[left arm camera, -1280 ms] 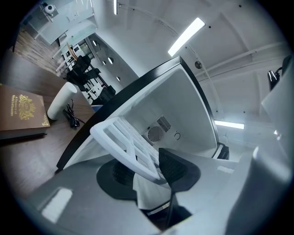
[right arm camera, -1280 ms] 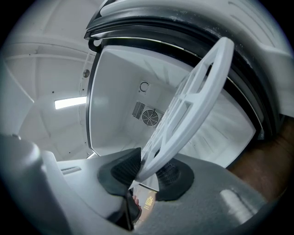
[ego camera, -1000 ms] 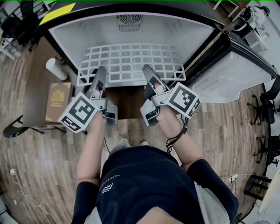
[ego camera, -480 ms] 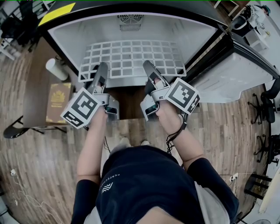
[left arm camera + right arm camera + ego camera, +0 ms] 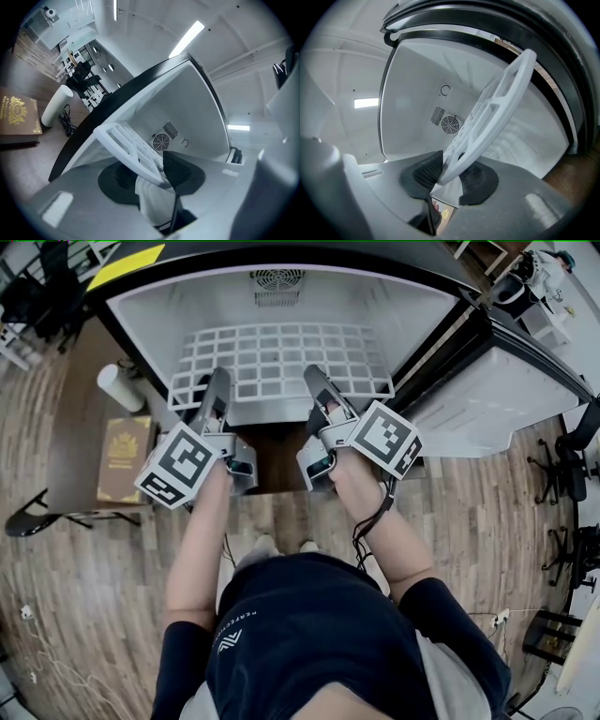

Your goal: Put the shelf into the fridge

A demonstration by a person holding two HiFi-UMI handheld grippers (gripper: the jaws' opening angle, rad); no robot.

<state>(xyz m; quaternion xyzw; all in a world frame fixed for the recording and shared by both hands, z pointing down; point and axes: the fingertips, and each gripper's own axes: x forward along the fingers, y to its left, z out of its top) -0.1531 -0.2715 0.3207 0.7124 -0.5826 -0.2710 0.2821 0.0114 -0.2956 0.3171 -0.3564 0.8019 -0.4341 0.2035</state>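
Fingers [image 5: 211, 407] of L gripper [image 5: 217, 381] & R gripper [image 5: 315, 379] opening round shelf [image 5: 281, 357] in fridge [image 5: 187, 307].

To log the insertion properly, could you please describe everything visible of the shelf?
The shelf is a white, plastic-looking grid of square openings with a thicker rim. It reaches into the open fridge, its front edge between the opening jaws of the left gripper and right gripper, pads touching it.

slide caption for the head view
Left gripper and right gripper, its jaws opening, hold the front edge of the shelf in the open fridge.
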